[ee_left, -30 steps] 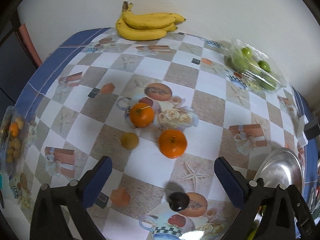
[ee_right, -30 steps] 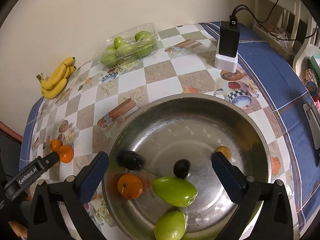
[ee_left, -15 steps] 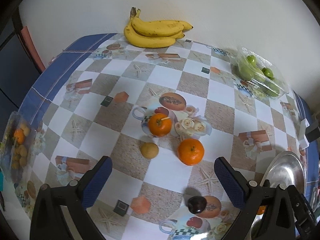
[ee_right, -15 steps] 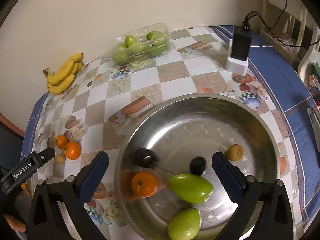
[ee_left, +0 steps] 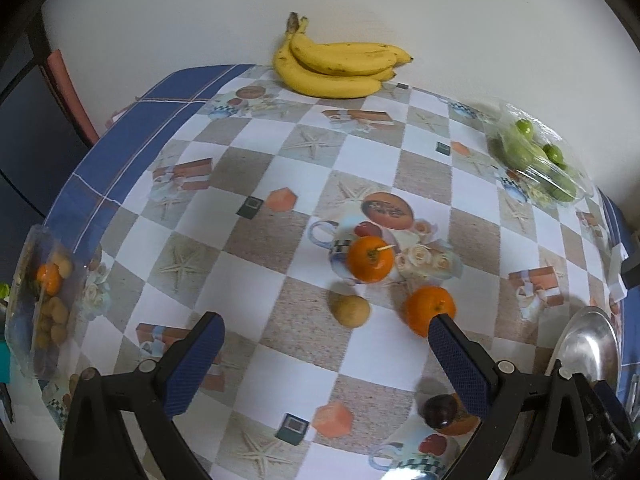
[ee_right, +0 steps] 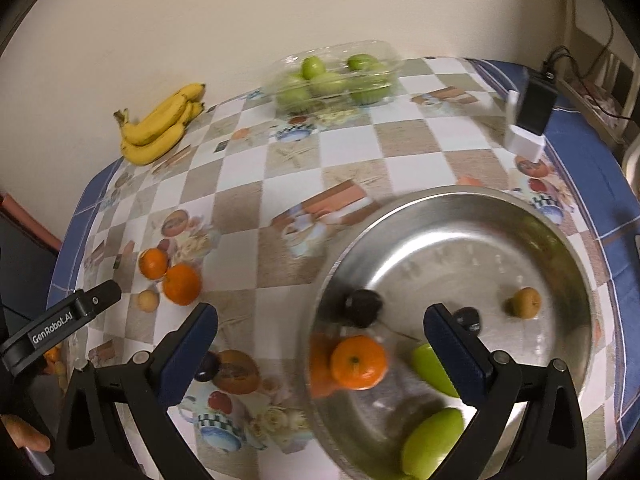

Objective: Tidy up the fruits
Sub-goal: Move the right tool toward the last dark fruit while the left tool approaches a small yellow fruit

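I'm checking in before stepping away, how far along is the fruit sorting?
Partly done. The steel bowl already holds an orange, two green fruits, two dark ones and a small brown one. Both the left gripper and right gripper are open and empty. Two oranges, a brown fruit and a dark plum remain on the table.

Both views are evenly lit from above and strongly bowed at the dark corners (fisheye); motion blur is seen across the steel bowl [ee_right: 460, 216], where glare is reflected.
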{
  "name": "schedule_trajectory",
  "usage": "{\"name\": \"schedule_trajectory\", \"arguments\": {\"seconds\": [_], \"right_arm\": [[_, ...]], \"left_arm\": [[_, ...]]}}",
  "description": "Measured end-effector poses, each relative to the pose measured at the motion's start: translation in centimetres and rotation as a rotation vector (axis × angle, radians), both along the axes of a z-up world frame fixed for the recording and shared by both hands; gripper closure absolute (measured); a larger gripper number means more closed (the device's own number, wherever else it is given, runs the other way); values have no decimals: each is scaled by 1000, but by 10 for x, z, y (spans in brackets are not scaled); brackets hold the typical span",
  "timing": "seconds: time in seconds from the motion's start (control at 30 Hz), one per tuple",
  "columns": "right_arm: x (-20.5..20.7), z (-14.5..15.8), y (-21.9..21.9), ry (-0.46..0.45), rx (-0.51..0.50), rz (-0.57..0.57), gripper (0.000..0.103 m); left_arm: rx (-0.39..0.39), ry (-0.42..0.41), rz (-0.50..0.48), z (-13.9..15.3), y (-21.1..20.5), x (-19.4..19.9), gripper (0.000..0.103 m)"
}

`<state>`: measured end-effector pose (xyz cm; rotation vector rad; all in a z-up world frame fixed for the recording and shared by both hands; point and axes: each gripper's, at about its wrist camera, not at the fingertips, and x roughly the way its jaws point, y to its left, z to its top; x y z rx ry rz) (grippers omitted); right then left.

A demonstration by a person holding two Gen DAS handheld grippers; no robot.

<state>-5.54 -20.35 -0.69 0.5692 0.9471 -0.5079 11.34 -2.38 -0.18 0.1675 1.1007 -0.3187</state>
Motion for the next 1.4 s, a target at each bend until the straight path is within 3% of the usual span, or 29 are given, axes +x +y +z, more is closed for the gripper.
{"name": "schedule_trajectory", "arguments": {"seconds": [0.8,1.4], "right_arm": [[37,-7,46,0,54,157,0],[58,-39,74,79,89,245,1]], "left_arm": [[-20,46,62,-7,34,18,0],[36,166,33,-47,23,15,0]]}}
